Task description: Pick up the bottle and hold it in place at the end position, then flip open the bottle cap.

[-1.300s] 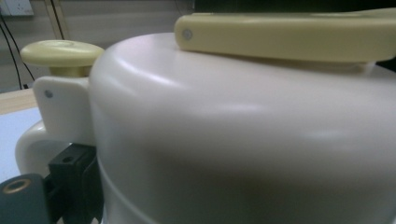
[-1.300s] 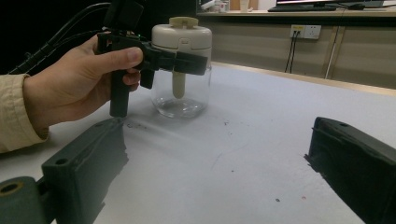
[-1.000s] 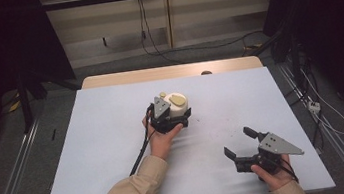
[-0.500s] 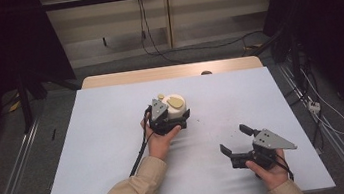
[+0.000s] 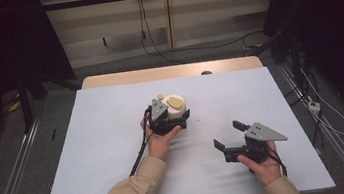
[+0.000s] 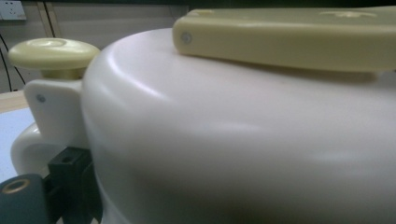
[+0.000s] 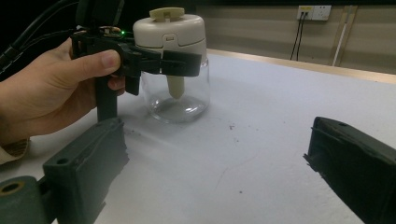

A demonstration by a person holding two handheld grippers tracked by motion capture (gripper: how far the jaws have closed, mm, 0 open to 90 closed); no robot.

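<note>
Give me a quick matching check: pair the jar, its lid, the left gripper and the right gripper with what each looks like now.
Things:
1. jar
2. lid
3. left gripper
4. right gripper

States:
A. open, holding nothing, above the table
B. cream, with a pale yellow knob on top
C. clear glass, standing upright on the table
D. fingers closed around the top of the jar

Pairs: 1-C, 2-B, 3-D, 4-A
</note>
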